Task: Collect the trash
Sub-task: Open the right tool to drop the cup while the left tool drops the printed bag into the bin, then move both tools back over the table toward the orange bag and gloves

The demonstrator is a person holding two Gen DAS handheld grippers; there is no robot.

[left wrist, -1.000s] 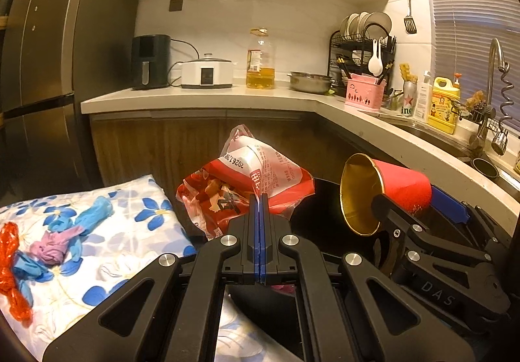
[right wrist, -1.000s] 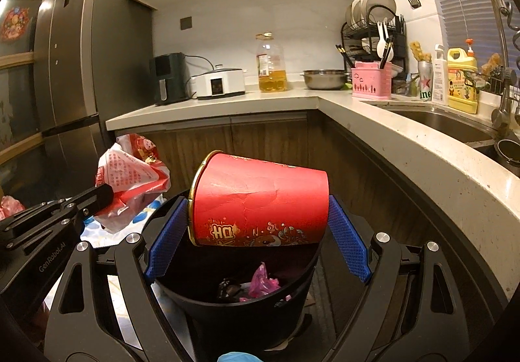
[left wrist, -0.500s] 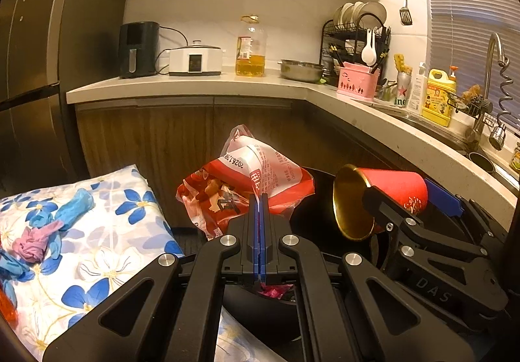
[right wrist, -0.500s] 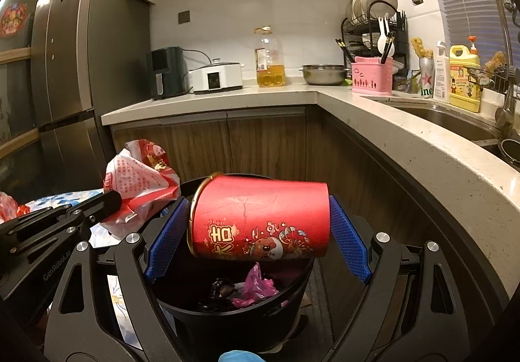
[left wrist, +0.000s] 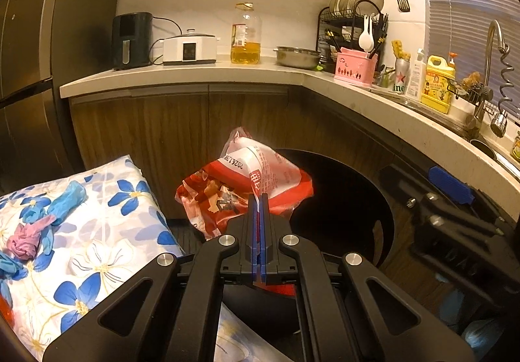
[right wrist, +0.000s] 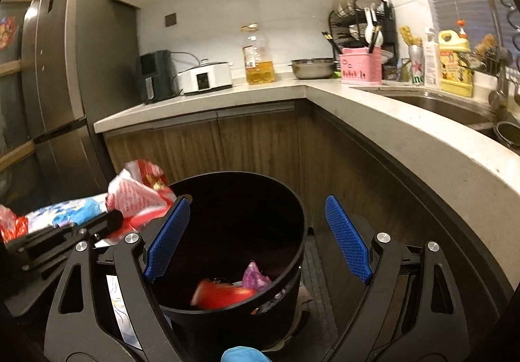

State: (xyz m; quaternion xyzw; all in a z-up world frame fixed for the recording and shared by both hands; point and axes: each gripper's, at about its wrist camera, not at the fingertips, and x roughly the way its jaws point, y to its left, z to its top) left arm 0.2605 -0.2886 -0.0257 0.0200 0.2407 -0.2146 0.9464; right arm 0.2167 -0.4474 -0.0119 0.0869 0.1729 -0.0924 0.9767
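Note:
My left gripper (left wrist: 259,199) is shut on a red and white plastic bag (left wrist: 247,186) and holds it over the left rim of the black trash bin (left wrist: 344,199). The bag also shows in the right wrist view (right wrist: 139,196). My right gripper (right wrist: 256,232) is open and empty above the bin (right wrist: 286,199). The red paper cup (right wrist: 224,292) lies inside the bin beside a pink scrap (right wrist: 255,276). Crumpled blue and pink trash (left wrist: 35,225) lies on the floral cloth (left wrist: 97,238) at left.
Wooden cabinets (left wrist: 182,128) and a curved countertop (left wrist: 406,124) stand behind and right of the bin. A dark fridge (right wrist: 65,95) stands at left. The counter holds an oil bottle (left wrist: 246,33), a cooker (left wrist: 190,48) and a dish rack (left wrist: 354,24).
My right gripper has opened and let go of the red cup, which has dropped into the bin. My left gripper still holds the bag, now nearer the bin.

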